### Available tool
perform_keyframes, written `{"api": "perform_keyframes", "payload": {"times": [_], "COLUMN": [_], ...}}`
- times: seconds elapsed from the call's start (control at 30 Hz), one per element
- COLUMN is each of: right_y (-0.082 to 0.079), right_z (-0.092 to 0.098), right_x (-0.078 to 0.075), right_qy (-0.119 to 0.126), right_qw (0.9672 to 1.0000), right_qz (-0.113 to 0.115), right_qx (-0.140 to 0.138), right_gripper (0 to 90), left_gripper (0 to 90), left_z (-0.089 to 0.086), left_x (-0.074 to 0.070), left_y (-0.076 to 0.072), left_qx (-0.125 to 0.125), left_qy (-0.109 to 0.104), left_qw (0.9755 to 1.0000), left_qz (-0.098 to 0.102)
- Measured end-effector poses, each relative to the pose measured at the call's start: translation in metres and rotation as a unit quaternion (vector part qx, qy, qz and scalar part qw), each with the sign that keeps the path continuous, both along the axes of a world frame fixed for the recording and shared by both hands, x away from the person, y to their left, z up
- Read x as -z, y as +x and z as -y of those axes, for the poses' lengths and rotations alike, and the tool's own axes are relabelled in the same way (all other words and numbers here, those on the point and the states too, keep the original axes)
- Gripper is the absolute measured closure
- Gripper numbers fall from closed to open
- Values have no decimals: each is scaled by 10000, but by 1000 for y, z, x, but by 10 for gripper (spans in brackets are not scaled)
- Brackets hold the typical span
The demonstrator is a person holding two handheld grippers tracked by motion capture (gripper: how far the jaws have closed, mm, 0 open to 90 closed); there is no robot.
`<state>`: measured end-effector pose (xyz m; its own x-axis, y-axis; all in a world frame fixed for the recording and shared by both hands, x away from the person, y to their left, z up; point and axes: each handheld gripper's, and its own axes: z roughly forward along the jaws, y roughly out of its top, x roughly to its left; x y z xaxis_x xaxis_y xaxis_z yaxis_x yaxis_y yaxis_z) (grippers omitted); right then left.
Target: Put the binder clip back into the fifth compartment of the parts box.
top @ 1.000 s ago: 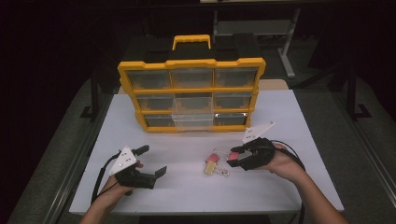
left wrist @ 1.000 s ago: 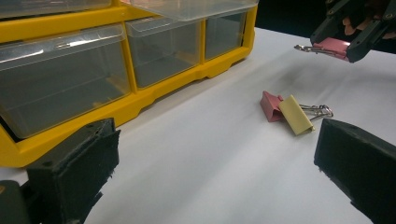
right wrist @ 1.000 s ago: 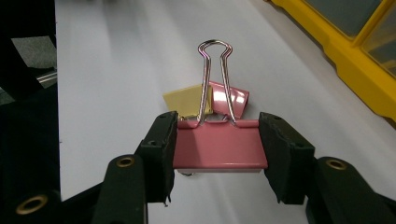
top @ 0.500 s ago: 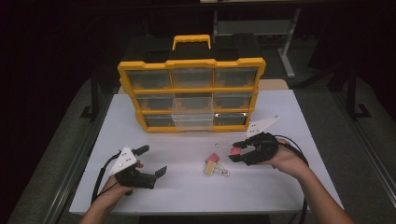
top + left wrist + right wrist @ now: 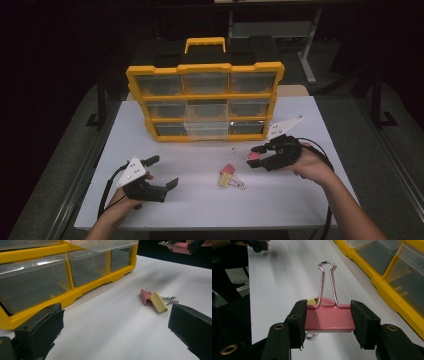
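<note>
Pink clip [image 5: 329, 320]: pinched by its two sides in the right gripper [image 5: 256, 156], right of centre; since a second earlier it had come up off the table [image 5: 200, 210].
Meaning: pickup looked done, carry to the organiser [image 5: 205, 100] likely next.
Left gripper [image 5: 162, 172]: jaws spread, holding nothing, near left.
Loose clips [image 5: 229, 176]: pink and yellow, touching, mid-table.
Hard to tell: which drawer [image 5: 207, 130] was meant; one stood pulled out.

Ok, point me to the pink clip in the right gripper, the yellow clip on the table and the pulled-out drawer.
pink binder clip [image 5: 329, 320], right gripper view, on its flat pink body between the fingers.
yellow binder clip [image 5: 158, 301], left gripper view, on its yellow body.
pulled-out drawer [image 5: 207, 130], high view, on its clear front wall.
</note>
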<state>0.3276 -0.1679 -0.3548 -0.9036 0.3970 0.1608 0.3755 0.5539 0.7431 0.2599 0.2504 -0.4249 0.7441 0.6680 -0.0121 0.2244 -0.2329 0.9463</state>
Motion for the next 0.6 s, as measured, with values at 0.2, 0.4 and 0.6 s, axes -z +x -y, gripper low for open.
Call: {"api": "perform_keyframes", "payload": {"times": [0.2, 0.4, 0.6], "right_y": [2, 4, 6], "right_z": [2, 2, 3], "right_x": [-7, -16, -25], "right_qy": [45, 74, 100], "right_qw": [10000, 9999, 9999], "right_qz": [22, 81, 116], "right_qx": [5, 7, 27], "right_gripper": [485, 485, 485], "left_gripper": [0, 0, 0], "left_z": [0, -1, -1], "left_x": [0, -1, -1], "left_y": [0, 1, 1], "left_qx": [-2, 9, 8], "left_qy": [-4, 17, 27], "left_qw": [10000, 10000, 10000], "left_qz": [26, 67, 63]}}
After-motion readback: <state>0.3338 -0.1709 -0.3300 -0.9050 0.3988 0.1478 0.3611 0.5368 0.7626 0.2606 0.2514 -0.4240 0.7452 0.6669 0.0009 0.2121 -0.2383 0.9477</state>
